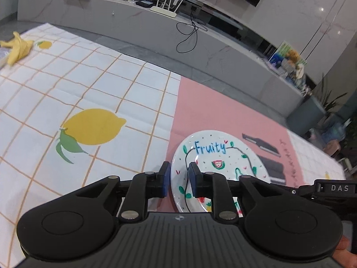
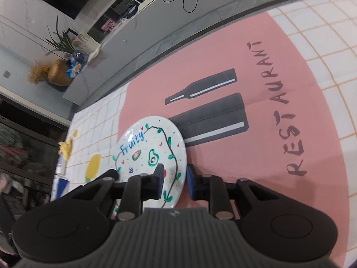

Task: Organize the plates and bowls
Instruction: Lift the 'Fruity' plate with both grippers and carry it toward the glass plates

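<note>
On the pink panel of the tablecloth [image 2: 223, 44], the plate [image 1: 214, 154] marked "Fruity" is lying flat, its left edge close to the seam with the white checked part. Both grippers are straddling its rim from opposite sides. The left gripper [image 1: 179, 179] is sitting at the plate's left rim, fingers [image 1: 165, 178] slightly parted with the rim in the gap; the pads are not visibly pressing, so I am reading it as released, not grasping. The right gripper [image 2: 174, 182] is sitting at the plate's right rim, one finger over the plate face, the other over the cloth, gap likewise narrow and slack. No bowl or second plate is showing in either view, so the destination cannot be told. Judgement: the step in hand is either taking hold of the plate or letting it go after setting it down; the frames do not settle which. If gripping, both pairs of fingers should be closing squarely on the rim together, deep enough that the glazed edge is not slipping, then lifting level. If releasing, both should be backing straight out along the table, not dragging the plate. A yellow cloth [image 1: 19, 49] is lying far off at the corner, clear of the work.
</note>
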The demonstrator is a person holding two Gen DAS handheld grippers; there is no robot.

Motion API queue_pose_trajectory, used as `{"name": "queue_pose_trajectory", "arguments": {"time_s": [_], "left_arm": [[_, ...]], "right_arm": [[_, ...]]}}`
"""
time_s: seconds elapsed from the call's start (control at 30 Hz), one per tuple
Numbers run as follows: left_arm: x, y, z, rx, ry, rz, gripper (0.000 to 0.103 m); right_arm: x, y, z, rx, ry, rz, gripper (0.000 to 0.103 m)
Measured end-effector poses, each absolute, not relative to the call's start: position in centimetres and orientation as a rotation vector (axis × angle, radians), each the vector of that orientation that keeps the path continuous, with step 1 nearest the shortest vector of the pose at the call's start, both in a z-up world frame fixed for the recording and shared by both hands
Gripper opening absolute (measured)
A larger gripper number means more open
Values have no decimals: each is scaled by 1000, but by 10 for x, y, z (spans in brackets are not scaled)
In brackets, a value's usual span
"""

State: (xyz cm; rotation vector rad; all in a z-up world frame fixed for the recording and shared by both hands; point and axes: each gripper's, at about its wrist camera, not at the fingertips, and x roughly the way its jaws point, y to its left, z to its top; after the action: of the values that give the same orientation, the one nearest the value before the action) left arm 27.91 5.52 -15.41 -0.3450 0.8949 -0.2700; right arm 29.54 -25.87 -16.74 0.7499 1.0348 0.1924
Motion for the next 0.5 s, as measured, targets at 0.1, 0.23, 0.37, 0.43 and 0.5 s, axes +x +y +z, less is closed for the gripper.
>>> {"name": "queue_pose_trajectory", "arguments": {"time_s": [0.1,0.23,0.37,0.43,0.5], "left_arm": [[280,59,-155,-380,898,-283,24],[279,60,-156,-419,897,-270,18],[276,62,-156,-440,901,-271,15],[274,63,-153,-443,903,-277,15],[272,64,-148,-452,905,-279,15]], "right_arm": [[294,-270,-177,842,1037,213,18],[291,-274,-182,884,1033,209,8],[287,-274,-180,892,1045,198,5],[284,-274,-178,892,1047,202,5],[280,-276,-177,917,1058,195,5]]}}
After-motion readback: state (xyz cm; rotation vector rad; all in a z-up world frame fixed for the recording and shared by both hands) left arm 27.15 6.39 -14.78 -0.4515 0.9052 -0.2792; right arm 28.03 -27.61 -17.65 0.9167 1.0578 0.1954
